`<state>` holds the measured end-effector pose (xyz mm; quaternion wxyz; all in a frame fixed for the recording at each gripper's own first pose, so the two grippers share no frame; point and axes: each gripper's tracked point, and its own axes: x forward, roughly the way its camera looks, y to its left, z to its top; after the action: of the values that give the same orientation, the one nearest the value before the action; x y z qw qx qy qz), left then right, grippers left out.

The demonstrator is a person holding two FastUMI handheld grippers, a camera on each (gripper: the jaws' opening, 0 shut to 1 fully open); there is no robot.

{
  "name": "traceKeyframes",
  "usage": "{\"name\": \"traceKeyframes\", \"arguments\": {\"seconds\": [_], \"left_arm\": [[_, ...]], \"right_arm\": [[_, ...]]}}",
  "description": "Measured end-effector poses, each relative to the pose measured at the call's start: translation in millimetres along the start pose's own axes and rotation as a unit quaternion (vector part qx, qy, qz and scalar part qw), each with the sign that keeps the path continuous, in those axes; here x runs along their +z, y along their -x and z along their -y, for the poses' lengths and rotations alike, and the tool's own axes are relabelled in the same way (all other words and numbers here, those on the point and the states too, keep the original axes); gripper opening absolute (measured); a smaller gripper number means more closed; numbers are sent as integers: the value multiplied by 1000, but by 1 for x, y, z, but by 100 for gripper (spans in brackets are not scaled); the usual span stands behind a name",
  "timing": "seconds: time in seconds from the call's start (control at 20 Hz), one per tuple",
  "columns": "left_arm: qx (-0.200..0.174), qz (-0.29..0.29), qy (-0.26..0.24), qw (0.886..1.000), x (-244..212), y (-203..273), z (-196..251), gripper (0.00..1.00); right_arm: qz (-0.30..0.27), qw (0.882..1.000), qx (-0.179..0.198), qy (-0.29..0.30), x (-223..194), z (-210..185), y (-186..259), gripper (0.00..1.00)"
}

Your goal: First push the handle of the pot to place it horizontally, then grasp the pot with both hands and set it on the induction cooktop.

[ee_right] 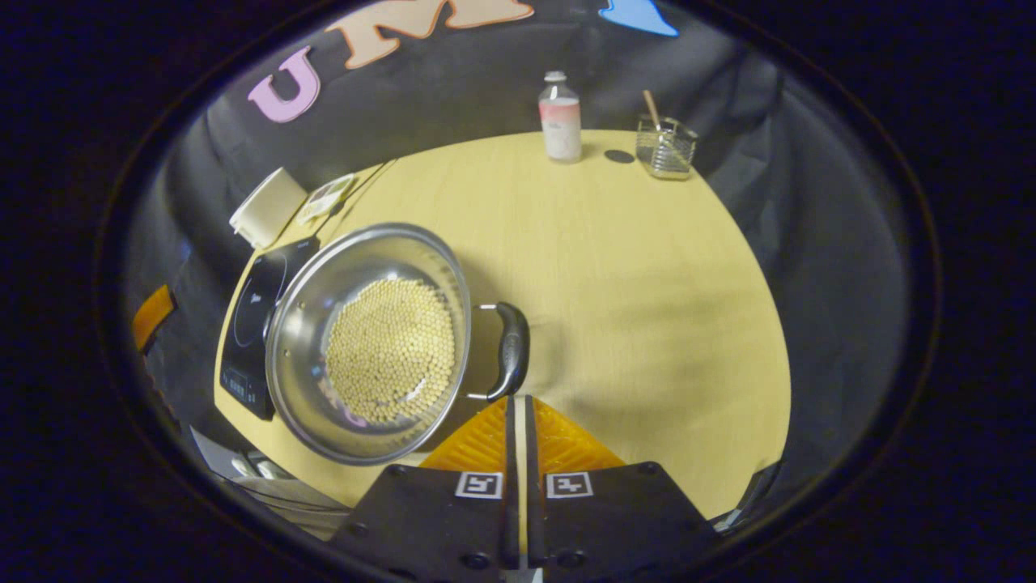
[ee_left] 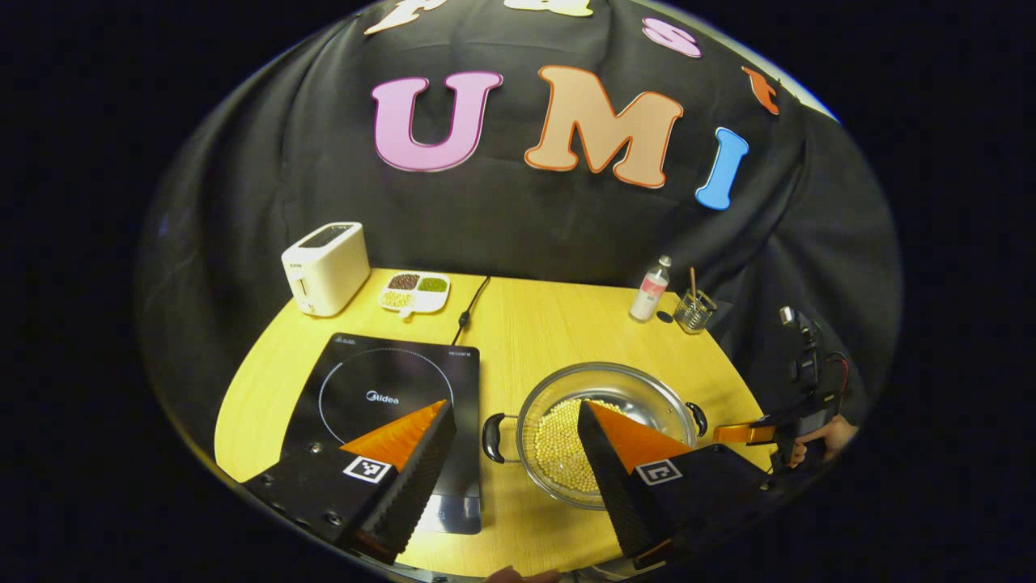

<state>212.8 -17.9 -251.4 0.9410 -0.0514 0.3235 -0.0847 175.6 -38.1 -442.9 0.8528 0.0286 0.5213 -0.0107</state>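
The yellow tabletop carries everything; the induction cooktop lies at its left, and the pot, holding pale round beans, stands on the wood just right of the cooktop, not on it; its two black handles point left and right in the left gripper view; the left gripper hangs above with fingers spread wide; the right gripper has its fingers pressed together, tips just beside the pot's nearer handle; a toaster, a bottle and a glass cup stand along the far edge.
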Motion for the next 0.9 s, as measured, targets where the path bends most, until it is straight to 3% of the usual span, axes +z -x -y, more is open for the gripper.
{"name": "traceKeyframes", "arguments": {"seconds": [0.05,0.1,0.15,0.25,0.35,0.4,0.45,0.5,0.65,0.75,0.8,0.9], "left_arm": [[-10,-7,2,1000,-3,-4,-1,93],[-18,-14,1,1000,-5,-8,-2,92],[-22,-22,-1,1000,-7,-11,-6,92],[-35,-45,-4,998,-18,-17,-11,92],[-50,-71,-8,996,-29,-25,-17,91],[-63,-76,-7,995,-31,-29,-17,90],[-74,-86,-5,994,-35,-32,-18,95],[-84,-95,-4,992,-40,-37,-19,90],[-104,-119,-6,987,-49,-50,-24,89],[-110,-132,-7,985,-58,-61,-26,84],[-111,-143,-2,984,-64,-65,-28,90],[-110,-162,12,981,-76,-76,-29,85]], "right_arm": [[11,1000,-9,-9,6,0,1,2],[15,1000,-17,-15,7,-1,2,8],[14,999,-23,-18,8,-4,1,7],[8,999,-38,-22,8,-10,-1,24],[7,998,-50,-25,12,-16,-2,48],[8,998,-55,-29,14,-19,-3,50],[8,998,-58,-34,16,-22,-3,50],[5,997,-64,-37,15,-23,-4,60],[-2,995,-86,-45,15,-21,-8,66],[-6,995,-90,-46,16,-21,-10,64],[-11,995,-91,-43,13,-20,-13,64],[-18,995,-91,-37,13,-17,-18,64]]}}
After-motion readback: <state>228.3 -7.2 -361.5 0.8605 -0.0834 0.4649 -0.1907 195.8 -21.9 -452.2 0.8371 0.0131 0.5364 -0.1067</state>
